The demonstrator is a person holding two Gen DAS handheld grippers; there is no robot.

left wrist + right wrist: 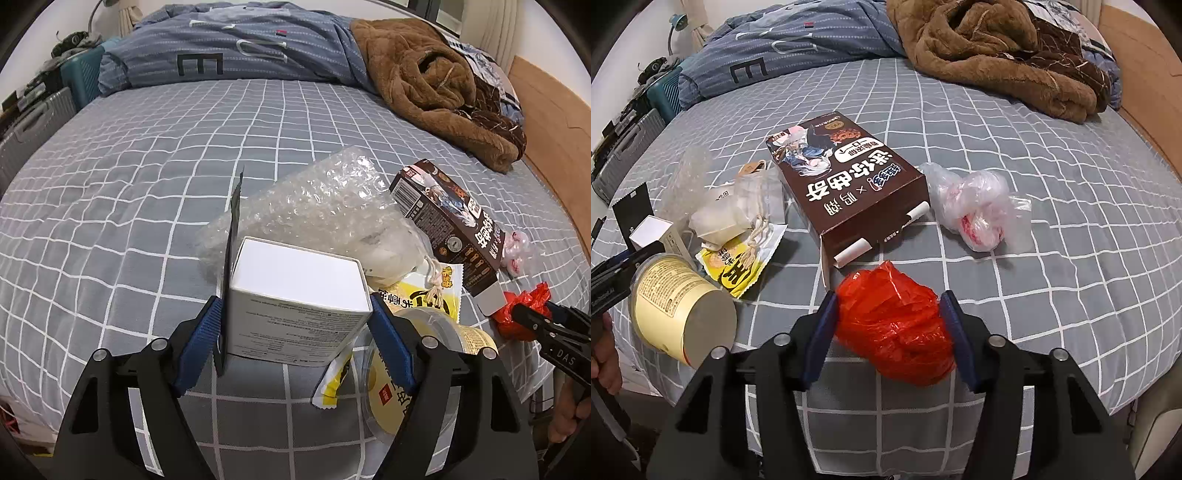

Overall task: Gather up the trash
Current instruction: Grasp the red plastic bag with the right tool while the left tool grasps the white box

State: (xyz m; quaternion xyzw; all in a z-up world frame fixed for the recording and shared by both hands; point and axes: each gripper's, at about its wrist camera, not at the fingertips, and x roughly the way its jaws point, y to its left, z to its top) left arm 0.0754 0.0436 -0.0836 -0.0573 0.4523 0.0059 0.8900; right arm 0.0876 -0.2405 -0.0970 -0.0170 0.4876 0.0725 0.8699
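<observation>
My left gripper (pixel 295 300) is shut on a white cardboard box (pixel 295 280), and a thin black packet (pixel 232 251) is pinched against the box's left side. Bubble wrap (pixel 317 199) lies just behind the box. To its right are a yellow snack wrapper (pixel 448 295) and a tipped cream paper cup (pixel 391 398). My right gripper (pixel 889 295) is shut on a crumpled red plastic bag (pixel 894 325) near the bed's front edge. Beyond it a brown snack box (pixel 849 188) lies flat, with a crumpled clear plastic bag (pixel 975 210) to its right.
All of this lies on a grey checked bed sheet (pixel 1052 258). A brown fleece blanket (pixel 990 51) and a blue duvet (pixel 229 48) are piled at the far end. Suitcases (pixel 40 122) stand off the left side and a wooden panel (pixel 554 140) runs along the right.
</observation>
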